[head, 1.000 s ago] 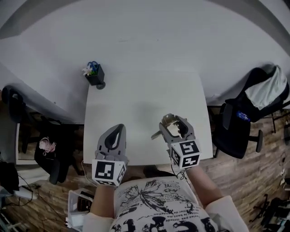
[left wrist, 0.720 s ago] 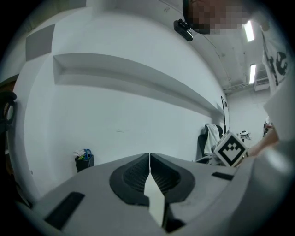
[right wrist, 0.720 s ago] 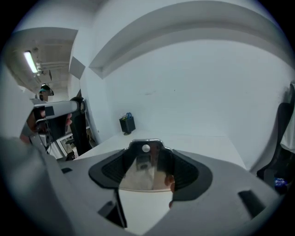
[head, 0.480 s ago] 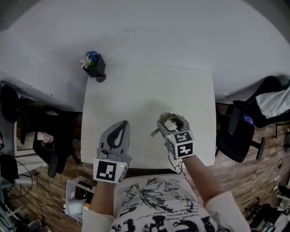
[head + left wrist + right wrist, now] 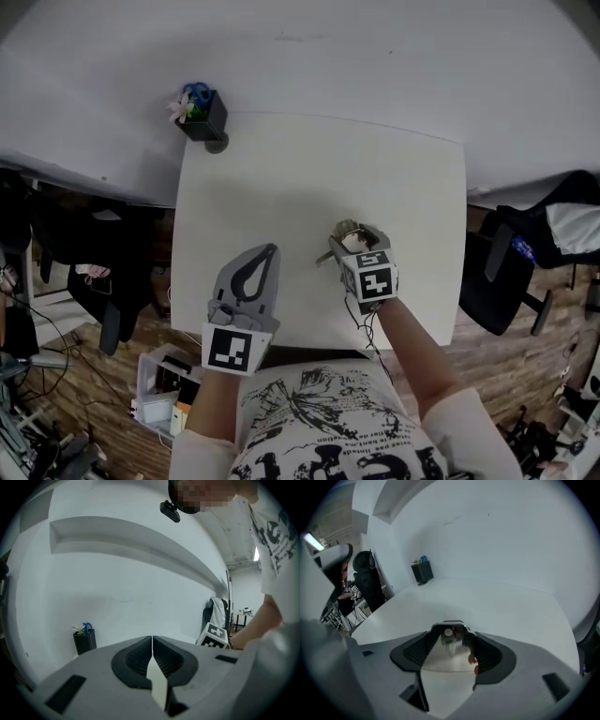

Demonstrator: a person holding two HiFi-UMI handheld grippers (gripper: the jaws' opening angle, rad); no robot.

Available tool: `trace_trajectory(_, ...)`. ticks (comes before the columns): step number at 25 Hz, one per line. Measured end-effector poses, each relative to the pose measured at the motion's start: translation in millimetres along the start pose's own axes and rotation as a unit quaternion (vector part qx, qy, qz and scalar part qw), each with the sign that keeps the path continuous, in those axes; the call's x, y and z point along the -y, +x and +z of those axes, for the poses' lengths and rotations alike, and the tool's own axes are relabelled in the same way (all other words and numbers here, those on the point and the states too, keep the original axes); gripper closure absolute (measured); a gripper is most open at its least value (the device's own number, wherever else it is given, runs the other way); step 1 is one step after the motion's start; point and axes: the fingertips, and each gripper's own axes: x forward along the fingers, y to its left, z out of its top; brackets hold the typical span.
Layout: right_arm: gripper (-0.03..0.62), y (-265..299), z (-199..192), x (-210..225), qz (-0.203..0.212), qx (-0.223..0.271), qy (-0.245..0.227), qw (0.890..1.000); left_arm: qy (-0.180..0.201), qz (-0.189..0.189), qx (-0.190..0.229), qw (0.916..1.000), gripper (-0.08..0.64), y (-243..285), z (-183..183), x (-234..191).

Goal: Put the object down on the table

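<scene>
Head view: right gripper (image 5: 356, 232) grasps a metal object (image 5: 341, 241) over the table (image 5: 281, 169).
Left gripper (image 5: 269, 252) clenched empty at the near edge.

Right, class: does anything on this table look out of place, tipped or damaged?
Nothing stands out. The black pen holder stands upright at the table's far left corner; the right gripper holds a shiny metal object.

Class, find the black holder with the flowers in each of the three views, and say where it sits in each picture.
Head view: upper left, the black holder stands at the far left corner of the table.
Left gripper view: lower left.
Right gripper view: left of centre, upper half.
Shared landmark: the white wall behind it.
</scene>
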Motion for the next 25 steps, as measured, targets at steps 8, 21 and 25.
trace_trajectory(8, 0.308, 29, -8, -7, -0.013, -0.044, -0.018, 0.999, -0.019, 0.007, -0.013, 0.9997, 0.548, -1, -15, -17)
trace_trajectory(21, 0.241, 31, 0, -5, -0.023, -0.031, -0.011, 0.999, -0.019, 0.017, -0.033, 0.9991, 0.548, -2, -36, -24)
trace_trajectory(25, 0.25, 3, 24, -12, -0.015, 0.03, -0.007, 0.999, -0.02, 0.016, -0.022, 0.9994, 0.548, -6, -26, -21)
